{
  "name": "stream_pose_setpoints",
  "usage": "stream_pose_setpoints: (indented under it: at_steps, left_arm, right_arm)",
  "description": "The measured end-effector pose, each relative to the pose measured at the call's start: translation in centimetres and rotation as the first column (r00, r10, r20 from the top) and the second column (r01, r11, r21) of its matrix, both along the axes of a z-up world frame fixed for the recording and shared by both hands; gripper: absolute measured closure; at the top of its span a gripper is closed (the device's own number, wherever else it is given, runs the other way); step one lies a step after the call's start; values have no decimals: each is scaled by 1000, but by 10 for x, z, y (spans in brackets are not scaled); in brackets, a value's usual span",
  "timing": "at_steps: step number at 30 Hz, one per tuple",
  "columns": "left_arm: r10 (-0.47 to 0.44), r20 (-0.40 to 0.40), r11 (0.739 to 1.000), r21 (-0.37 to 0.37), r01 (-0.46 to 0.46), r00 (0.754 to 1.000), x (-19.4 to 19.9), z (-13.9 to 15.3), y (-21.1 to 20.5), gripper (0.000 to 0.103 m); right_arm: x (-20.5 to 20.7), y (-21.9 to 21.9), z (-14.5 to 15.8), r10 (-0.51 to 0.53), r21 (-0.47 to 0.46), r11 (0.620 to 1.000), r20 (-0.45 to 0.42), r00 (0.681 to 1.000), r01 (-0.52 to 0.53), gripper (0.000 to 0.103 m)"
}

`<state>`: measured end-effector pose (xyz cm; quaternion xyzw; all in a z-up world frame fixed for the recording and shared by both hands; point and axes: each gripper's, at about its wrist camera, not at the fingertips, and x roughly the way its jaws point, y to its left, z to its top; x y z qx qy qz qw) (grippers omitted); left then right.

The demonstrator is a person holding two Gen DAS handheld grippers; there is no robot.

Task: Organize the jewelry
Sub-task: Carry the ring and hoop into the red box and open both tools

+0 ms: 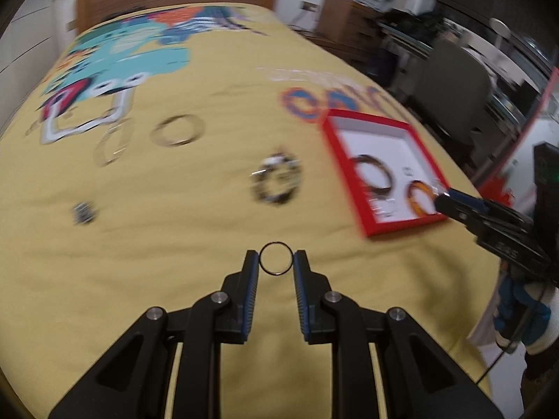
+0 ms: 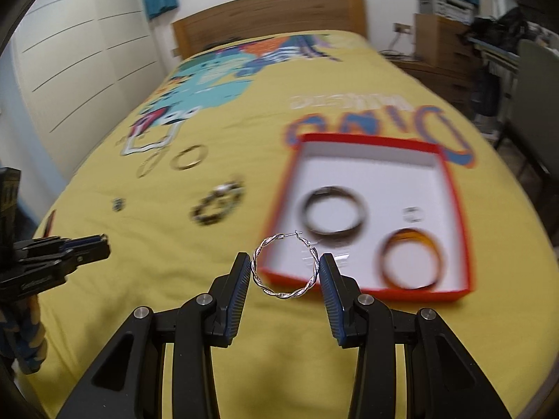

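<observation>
While loose pieces lie scattered across a yellow printed bedspread (image 2: 349, 104), two hand-held grippers each carry a piece of jewelry above it. The left gripper (image 1: 276, 260) pinches a thin dark ring (image 1: 276, 258) at its very fingertips, jaws narrow and pressing the band from both sides. The right gripper (image 2: 284, 267) holds a twisted silver hoop earring (image 2: 284, 267) the same way, jaws set wider to span the hoop, which hangs in front of the near edge of a red-rimmed box (image 2: 457, 216).

Inside that box lie a dark bangle (image 2: 335, 216), an orange-brown bangle (image 2: 412, 258) and a few small pieces too blurred to name. On the bedspread to its left rest a black-and-white beaded bracelet (image 1: 276, 181), a gold bangle (image 1: 178, 131), a thin pale hoop (image 1: 111, 146) and a small dark item (image 1: 84, 211).

The risk lies in the grips: both pieces are caught only at the pad tips, across their rims, so a quick swing or a slight twist could probably flip either free onto the soft cover, where the thin ring would be hard to recover. The earring's open wire clasp might also snag on the box wall on its way in.
</observation>
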<state>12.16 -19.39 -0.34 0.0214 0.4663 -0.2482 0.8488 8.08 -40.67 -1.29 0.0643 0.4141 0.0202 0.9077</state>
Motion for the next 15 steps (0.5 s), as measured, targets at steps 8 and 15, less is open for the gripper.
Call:
stream_pose_setpoints:
  at_steps: [8,15]
  left_arm:
    - [-180,7,984,14,180,984,18,1,-123,84]
    - [-177,24,980,102,174,984,71,-13,-193,84]
  right_arm:
    - [40,-71,-15,-56,-54,997,-34,998,55,63]
    - [80,-101,-30,-54,-87,995,-57,997,49,63]
